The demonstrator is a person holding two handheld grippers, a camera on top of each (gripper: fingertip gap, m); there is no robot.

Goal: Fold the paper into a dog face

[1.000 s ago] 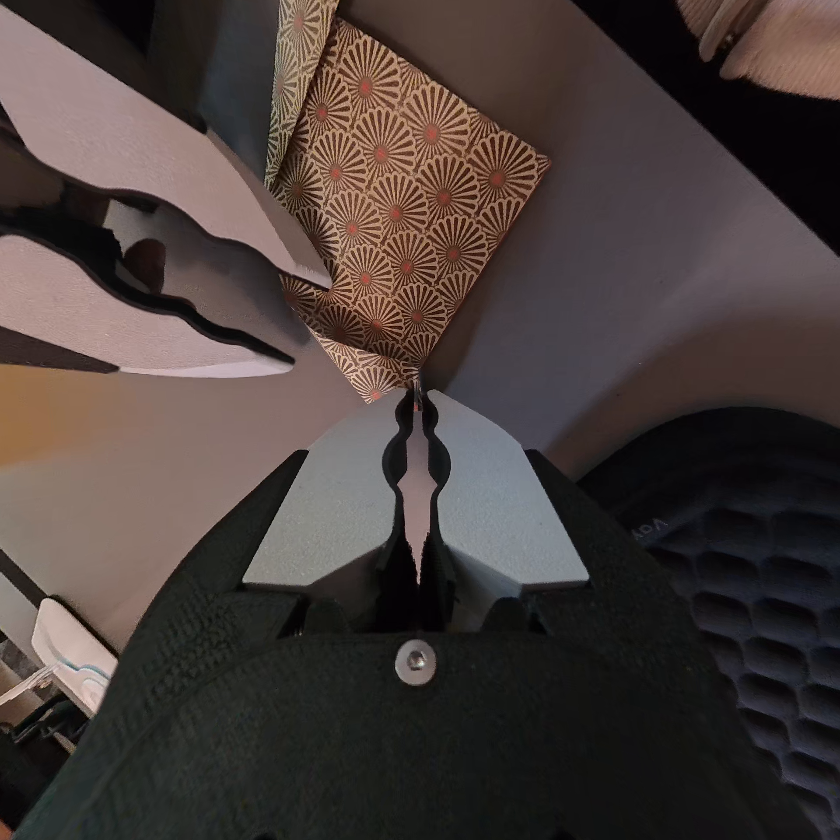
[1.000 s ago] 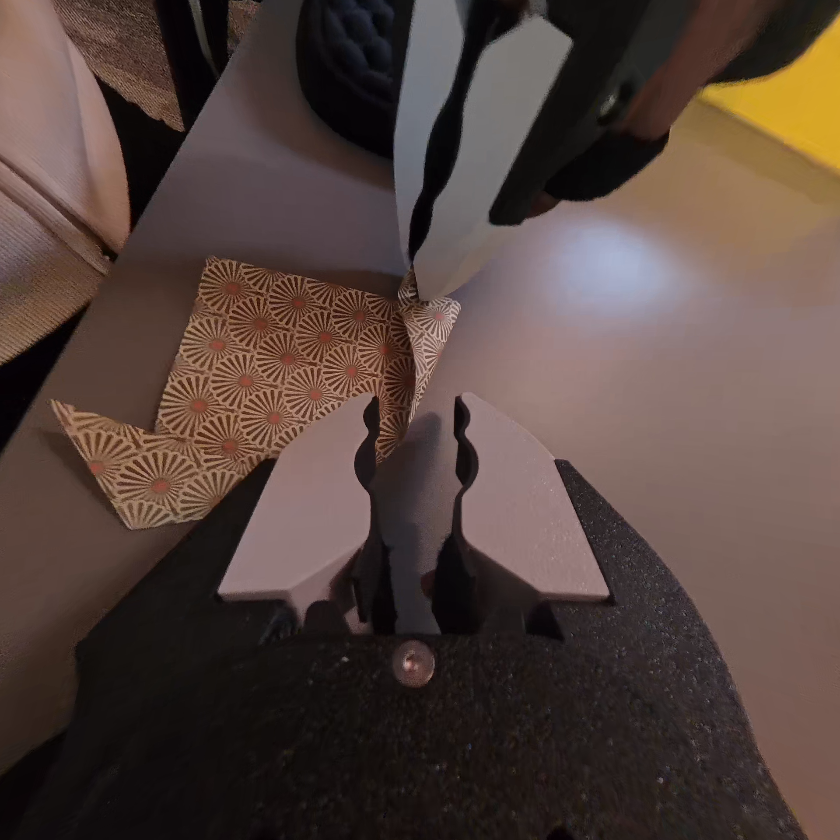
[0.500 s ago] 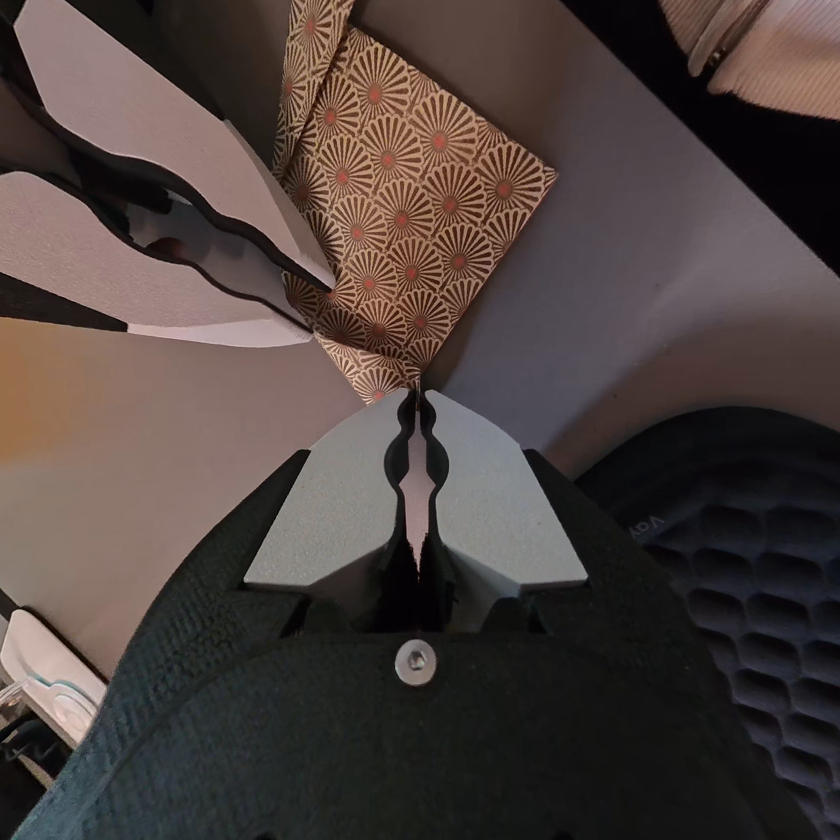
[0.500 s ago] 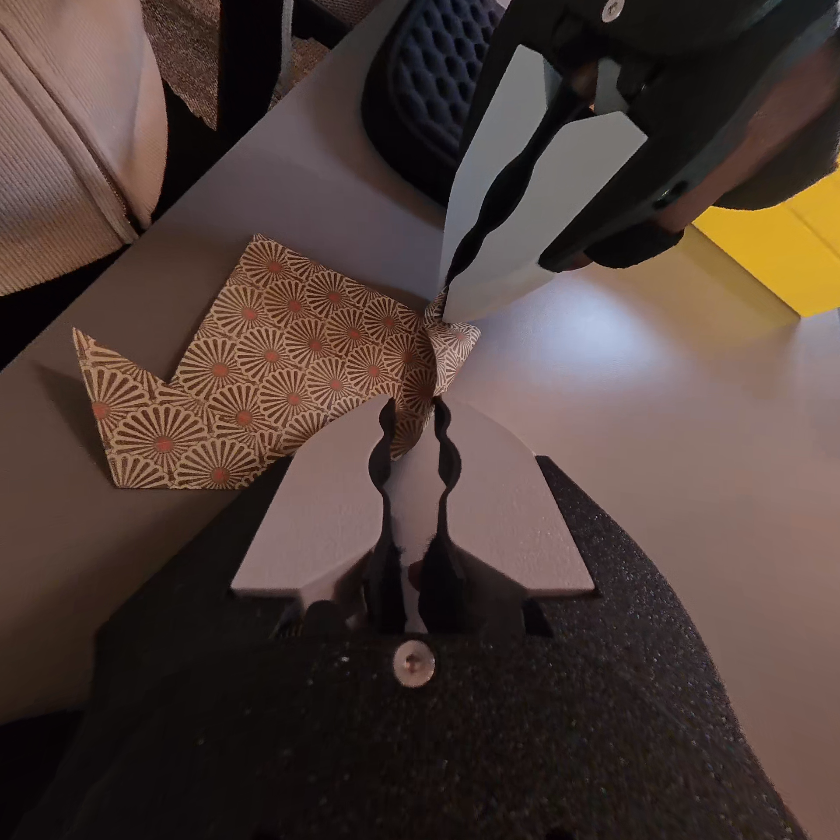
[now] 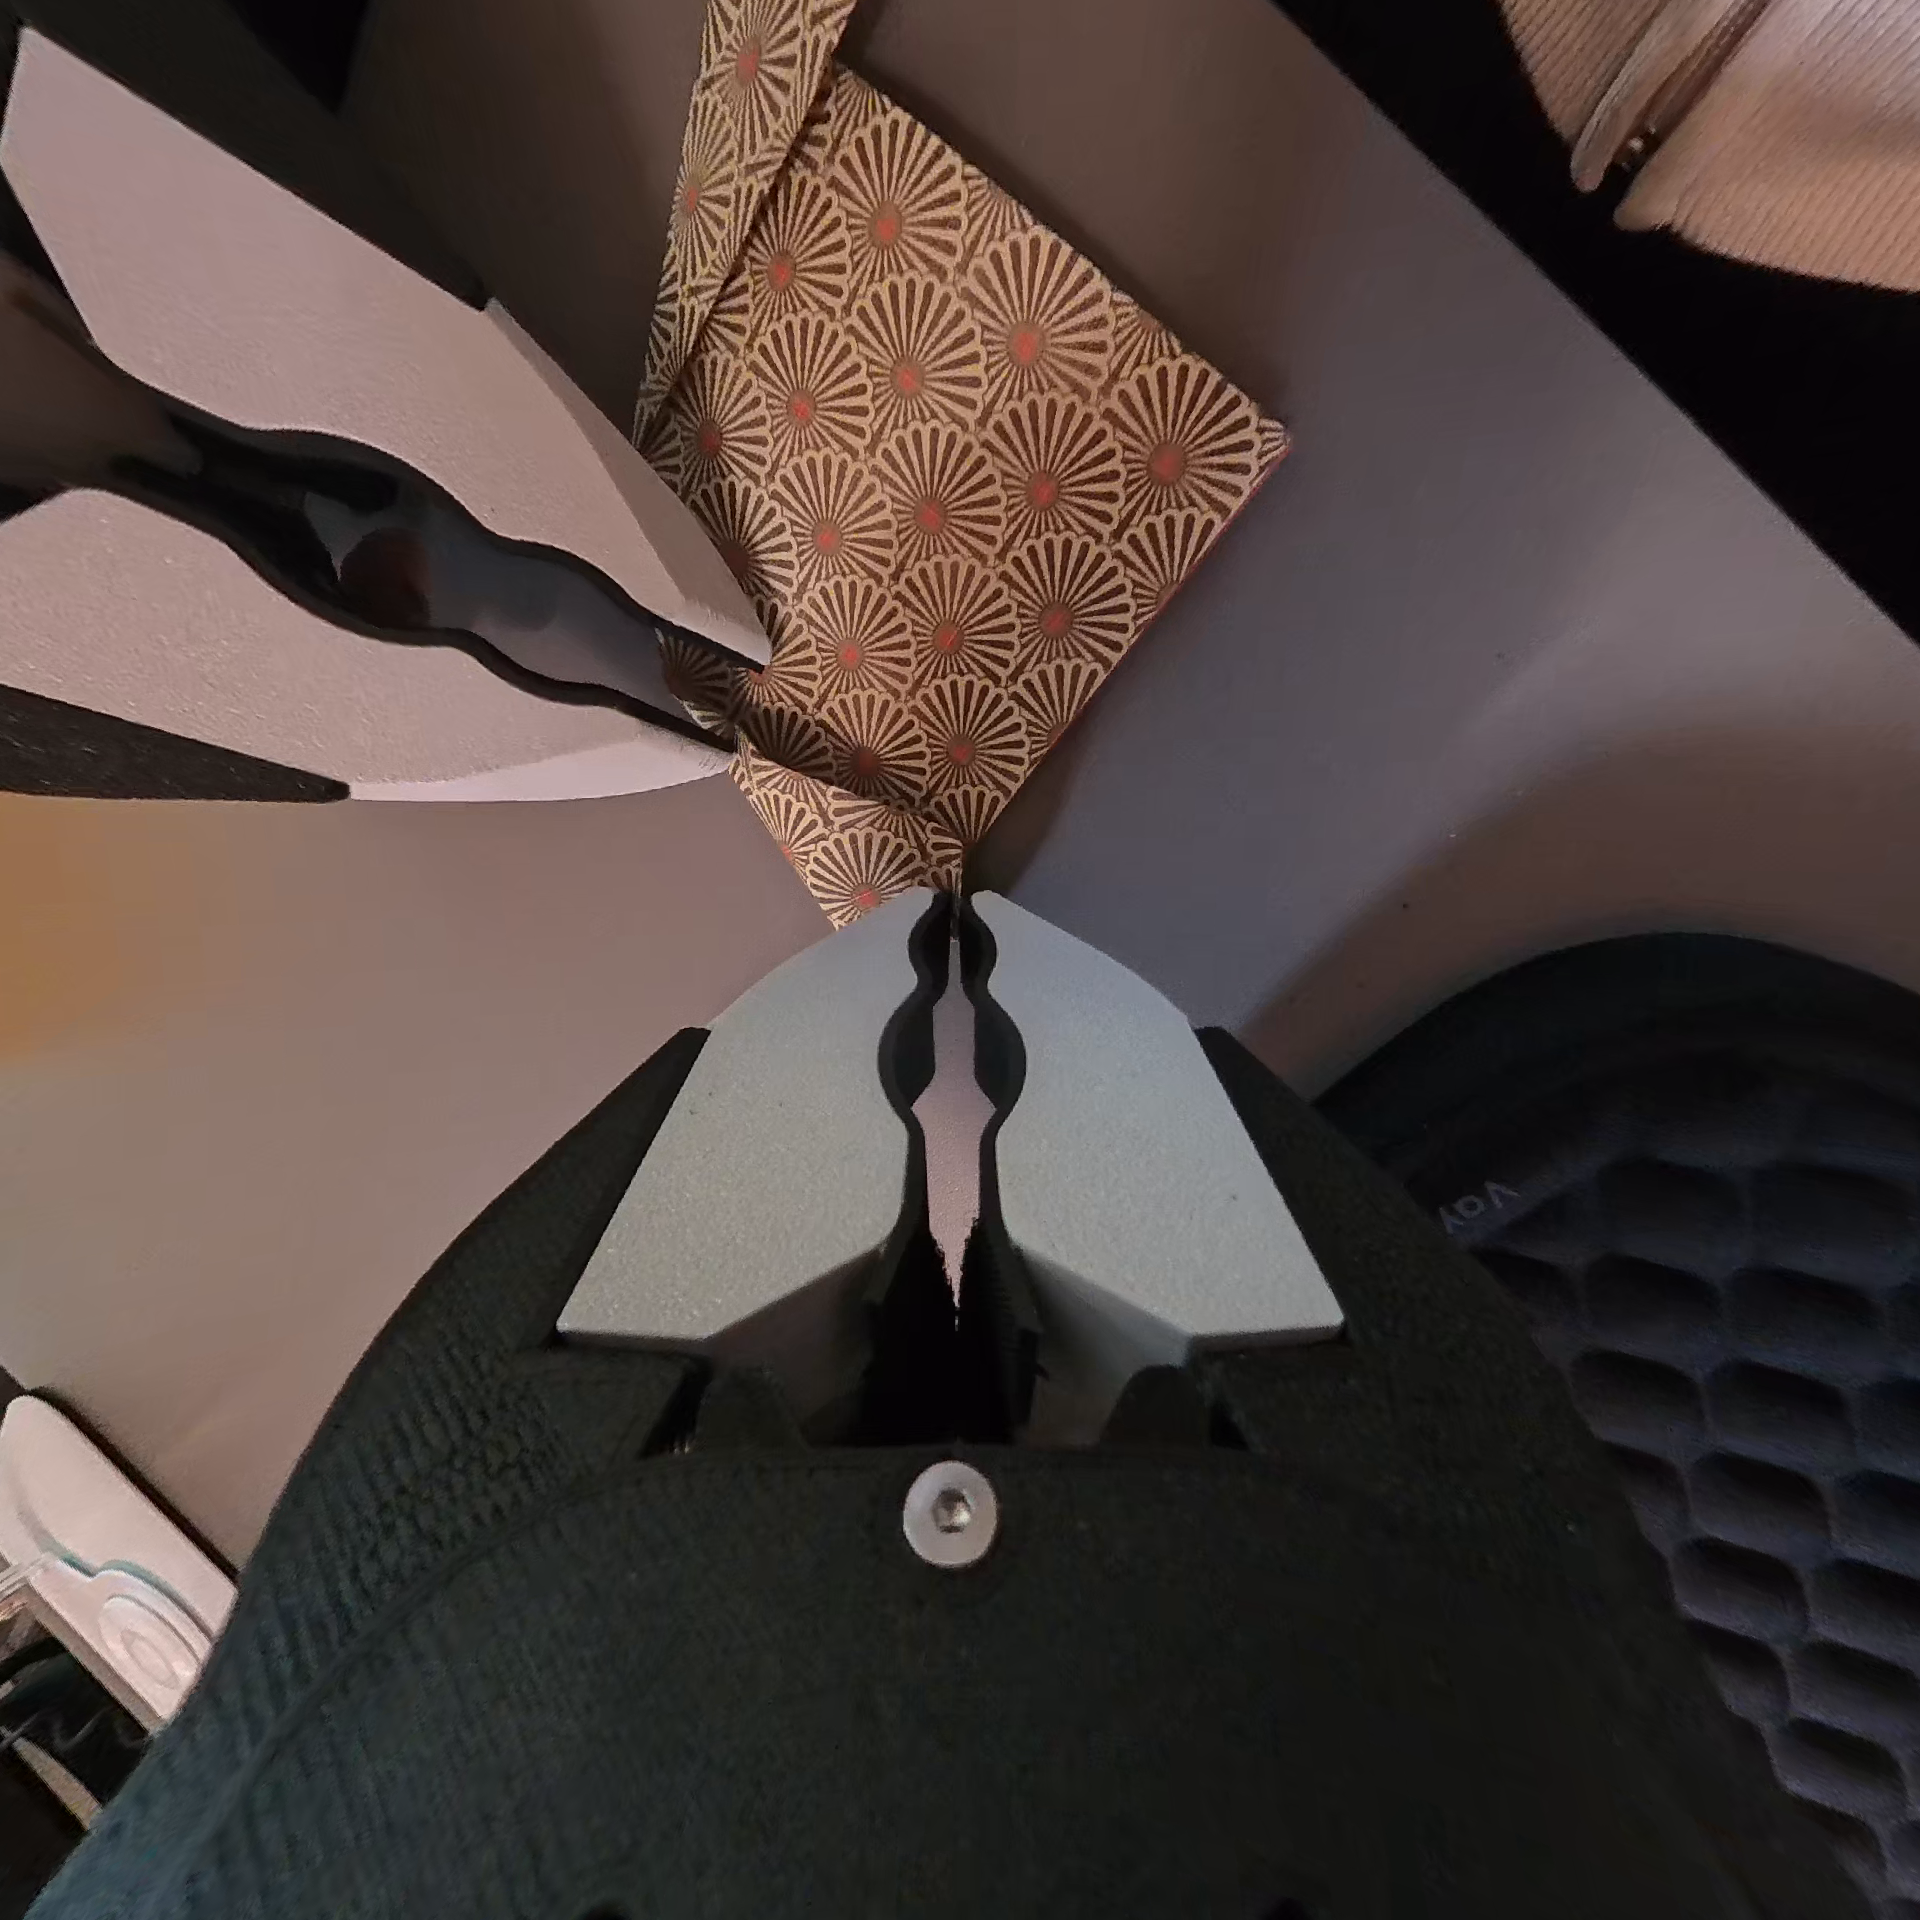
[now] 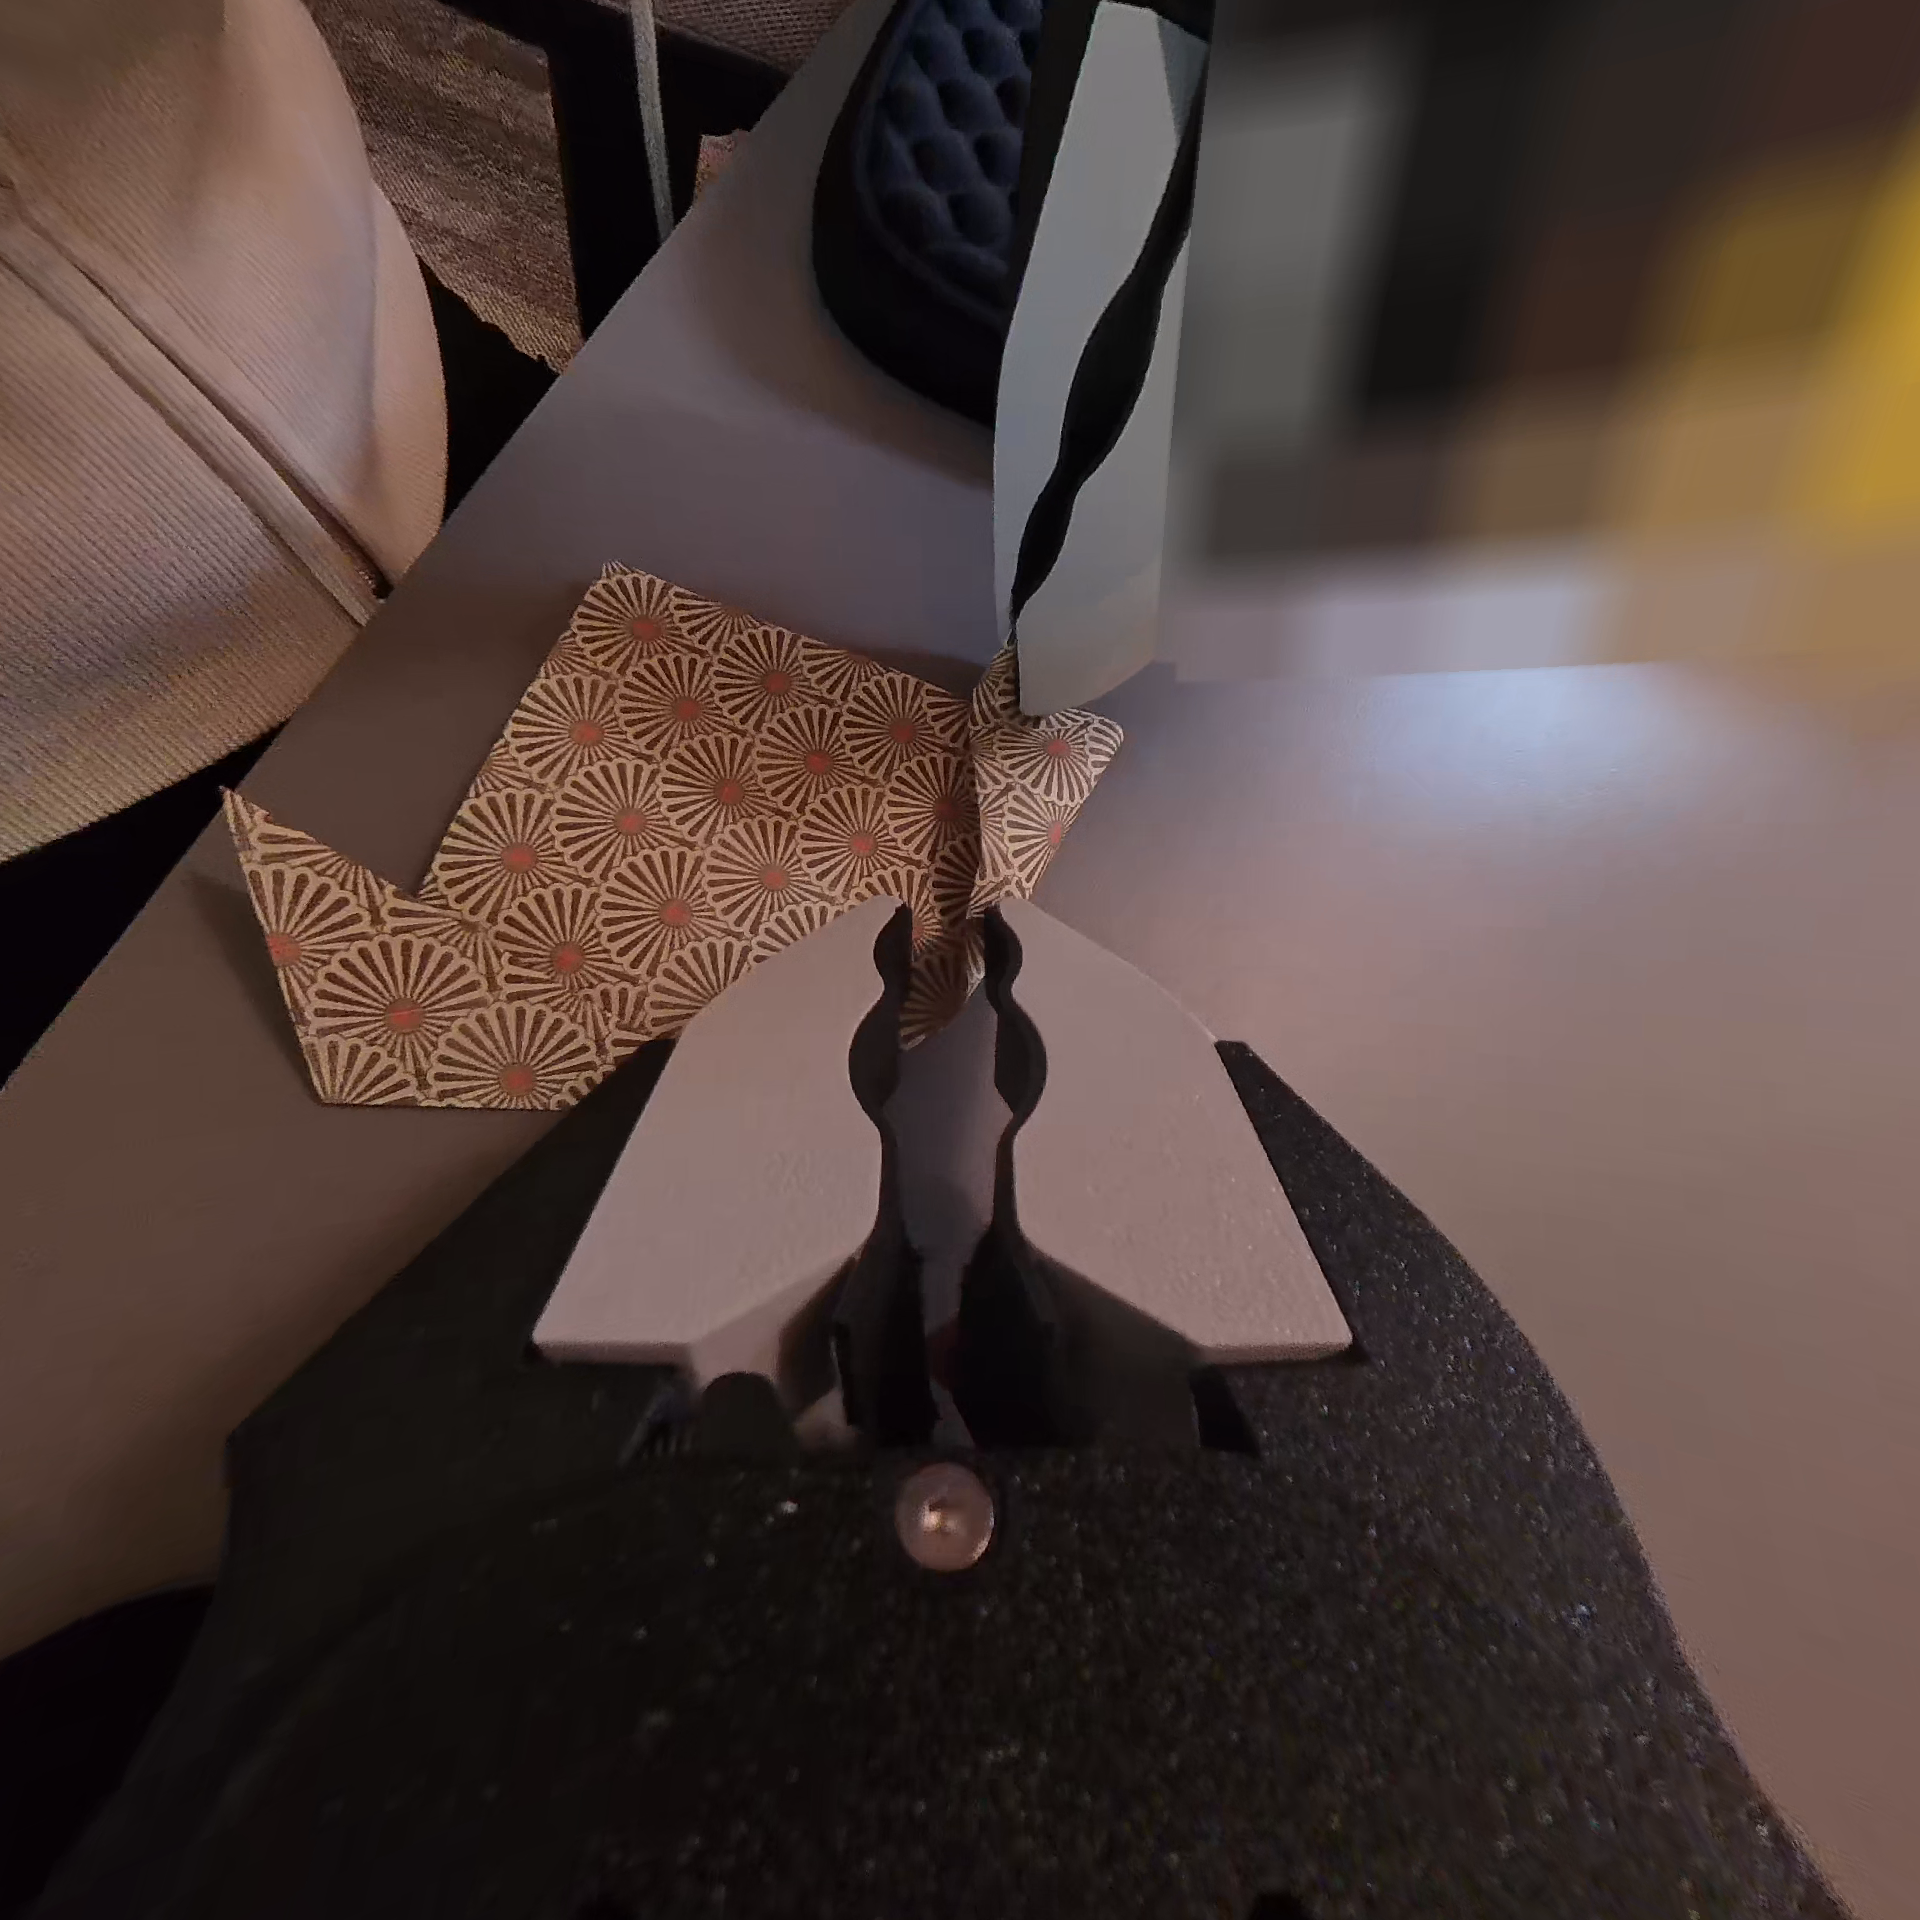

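Your left gripper (image 5: pixel 954 906) pinches the paper (image 5: pixel 966 499) corner with narrow fingers, anchoring it; your right gripper (image 6: pixel 943 920), slightly parted, straddles the fold.

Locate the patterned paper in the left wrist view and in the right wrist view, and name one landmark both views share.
Left wrist view: the patterned paper lies upper centre on the table, its near corner pinched in the left gripper.
Right wrist view: the patterned paper lies left of centre, its lifted corner between the right gripper fingers.
Shared landmark: the dark honeycomb-textured cushion on the table's edge.
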